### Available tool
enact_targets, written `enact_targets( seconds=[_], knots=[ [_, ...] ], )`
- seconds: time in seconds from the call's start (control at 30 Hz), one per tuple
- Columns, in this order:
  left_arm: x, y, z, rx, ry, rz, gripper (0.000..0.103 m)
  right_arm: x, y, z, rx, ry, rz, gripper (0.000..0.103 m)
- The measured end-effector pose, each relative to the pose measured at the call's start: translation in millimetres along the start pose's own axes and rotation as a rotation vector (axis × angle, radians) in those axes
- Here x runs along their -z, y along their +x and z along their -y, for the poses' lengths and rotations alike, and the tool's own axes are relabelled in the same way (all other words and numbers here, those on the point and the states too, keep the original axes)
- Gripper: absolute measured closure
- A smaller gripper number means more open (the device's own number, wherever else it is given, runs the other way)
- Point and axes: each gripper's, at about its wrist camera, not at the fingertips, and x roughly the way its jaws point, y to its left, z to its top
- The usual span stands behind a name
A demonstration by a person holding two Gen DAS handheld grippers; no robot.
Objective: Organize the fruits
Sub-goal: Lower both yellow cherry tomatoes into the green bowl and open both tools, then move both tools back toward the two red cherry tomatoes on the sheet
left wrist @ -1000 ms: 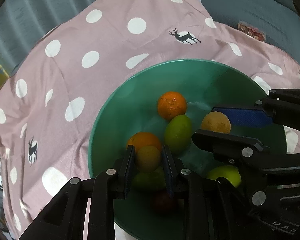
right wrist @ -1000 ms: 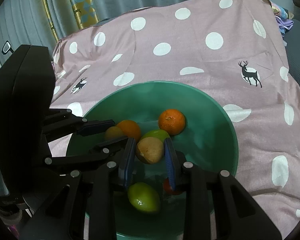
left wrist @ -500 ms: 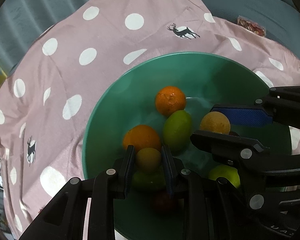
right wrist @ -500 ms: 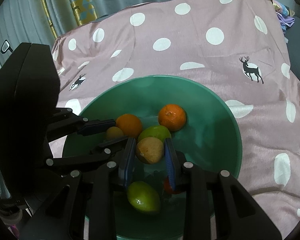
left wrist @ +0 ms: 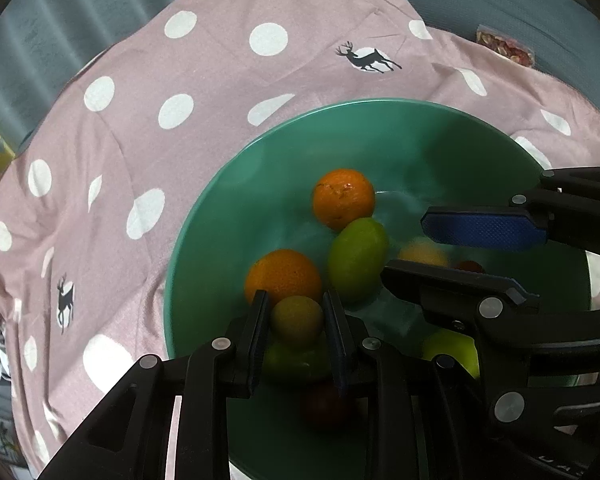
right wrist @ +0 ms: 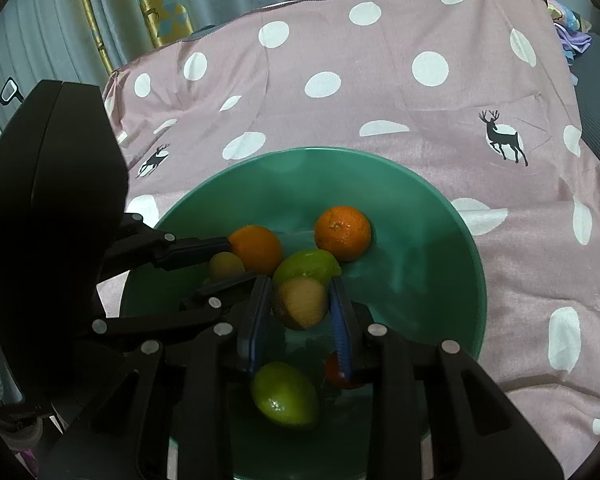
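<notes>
Both grippers are hovering over the green bowl (right wrist: 452,280), each one's jaws clamping a small yellowish fruit: left gripper (left wrist: 296,316), right gripper (right wrist: 300,304). Each fruit is sitting directly above the pile, so dropping looks straightforward.

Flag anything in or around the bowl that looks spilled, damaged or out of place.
Nothing stands out. The green bowl sits on the dotted cloth, fruit stays inside it, and each gripper, left and right, holds a small yellowish fruit over it.

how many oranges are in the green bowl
2. One orange sits toward the far side of the green bowl; the other orange lies left, beside the left gripper. More may hide under the fingers.
</notes>
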Motion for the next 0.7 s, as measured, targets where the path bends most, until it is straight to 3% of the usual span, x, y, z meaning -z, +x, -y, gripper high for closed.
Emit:
enact_targets(
  seconds=[0.2,0.33,0.4,0.53,0.7],
  knots=[
    [0.1,0.9,-2.1,-0.002,-0.019,-0.004,0.076,0.6,-0.8,0.3,-0.004,0.019,0.003,0.072],
    [0.7,-4.0,-1.9,0.005,-0.029,0.002,0.076,1.7,-10.8,-0.9,-0.005,0.028,0.032,0.059],
    [0.6,-8.9,-2.2,0.013,-0.039,0.013,0.071,2.8,-18.3,-0.6,-0.001,0.033,0.051,0.057],
    [0.4,-23.9,-5.0,0.021,-0.073,0.053,0.046,9.6,-37.6,5.3,-0.008,0.08,0.105,0.045],
    [5.3,-53.7,-8.5,0.029,-0.118,0.136,0.032,23.2,-64.7,20.6,-0.041,0.177,0.189,0.039]
  ],
)
